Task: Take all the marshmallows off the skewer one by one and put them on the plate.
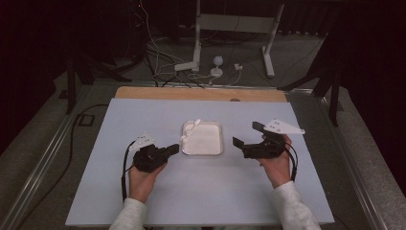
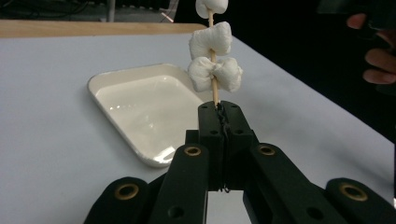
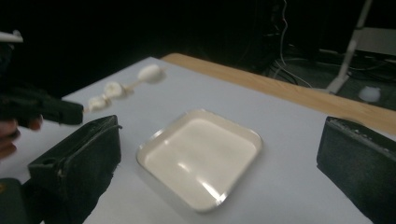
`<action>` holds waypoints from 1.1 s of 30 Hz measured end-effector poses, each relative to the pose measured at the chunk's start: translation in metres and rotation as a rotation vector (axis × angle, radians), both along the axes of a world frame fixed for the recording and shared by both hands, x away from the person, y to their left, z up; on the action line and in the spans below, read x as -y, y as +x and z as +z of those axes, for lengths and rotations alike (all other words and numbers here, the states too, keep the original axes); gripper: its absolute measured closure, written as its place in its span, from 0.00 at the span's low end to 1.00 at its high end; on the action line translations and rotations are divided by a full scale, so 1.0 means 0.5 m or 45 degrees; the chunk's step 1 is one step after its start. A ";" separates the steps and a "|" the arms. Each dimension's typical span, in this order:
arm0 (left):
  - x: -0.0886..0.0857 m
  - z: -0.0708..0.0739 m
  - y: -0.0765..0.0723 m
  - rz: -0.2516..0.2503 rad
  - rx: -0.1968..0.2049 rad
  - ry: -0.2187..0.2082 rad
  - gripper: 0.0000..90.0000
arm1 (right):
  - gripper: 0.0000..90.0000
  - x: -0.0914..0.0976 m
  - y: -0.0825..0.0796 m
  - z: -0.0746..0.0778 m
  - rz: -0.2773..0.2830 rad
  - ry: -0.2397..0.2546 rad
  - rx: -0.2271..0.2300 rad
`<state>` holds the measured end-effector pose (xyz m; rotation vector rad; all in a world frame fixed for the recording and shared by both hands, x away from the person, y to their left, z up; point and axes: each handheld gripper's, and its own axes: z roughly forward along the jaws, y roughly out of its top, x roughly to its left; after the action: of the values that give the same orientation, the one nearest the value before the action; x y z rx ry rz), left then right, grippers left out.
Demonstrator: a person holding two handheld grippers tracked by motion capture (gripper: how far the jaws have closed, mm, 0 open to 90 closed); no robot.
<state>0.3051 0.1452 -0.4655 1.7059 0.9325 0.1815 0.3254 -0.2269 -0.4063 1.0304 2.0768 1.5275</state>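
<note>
Holding a wooden skewer clamped between its closed jaws, the left tool presents three white marshmallows threaded along the stick. In the left gripper view the skewer rises straight out of the jaw tips, the lowest marshmallow sitting just beyond them and the other two stacked farther out. The right tool is released: its two black jaws stand wide apart with nothing between them.

Judged from this layout, the step in hand is the transfer of the loaded skewer to the white tray, which lies on the table just ahead of the left tool and slightly to its side. In the high view the skewer tip hangs over the near left edge of the tray, and the tray holds nothing. The next move probably calls for lowering the left tool until the skewer lies flat inside the rim, then opening the jaws. The stick is thin, so a tilt at release could roll it off the edge. The right tool, level with the tray on its far side, could steady the tray or take the free end.

Beyond both tools the table carries a pale blue-grey sheet, with a strip of bare wood along its far edge. Farther off, the dark floor holds loose cables, a small white round object, and the white legs of a stand. The rest of the room is unlit.
</note>
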 end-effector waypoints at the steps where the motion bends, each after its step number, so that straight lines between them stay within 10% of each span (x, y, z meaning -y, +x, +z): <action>1: 0.001 0.001 0.000 -0.001 0.000 -0.011 1.00 | 0.00 -0.007 0.006 0.004 0.014 0.007 -0.003; 9: 0.011 0.007 -0.002 -0.040 0.038 -0.045 1.00 | 0.04 -0.064 0.047 0.019 0.098 0.072 -0.088; 21: 0.038 0.018 -0.012 -0.117 0.098 -0.066 1.00 | 0.54 -0.134 0.077 0.008 0.199 0.181 -0.300; 25: 0.046 0.015 -0.014 -0.139 0.103 -0.067 1.00 | 0.68 -0.138 0.092 -0.005 0.194 0.269 -0.454; 33: 0.066 0.007 -0.016 -0.180 0.104 0.004 1.00 | 0.84 -0.140 0.088 0.003 0.238 0.316 -0.464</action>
<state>0.2973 0.1123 -0.4618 1.7469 0.7490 0.1576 0.3696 -0.1568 -0.4048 1.3207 2.3213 1.8418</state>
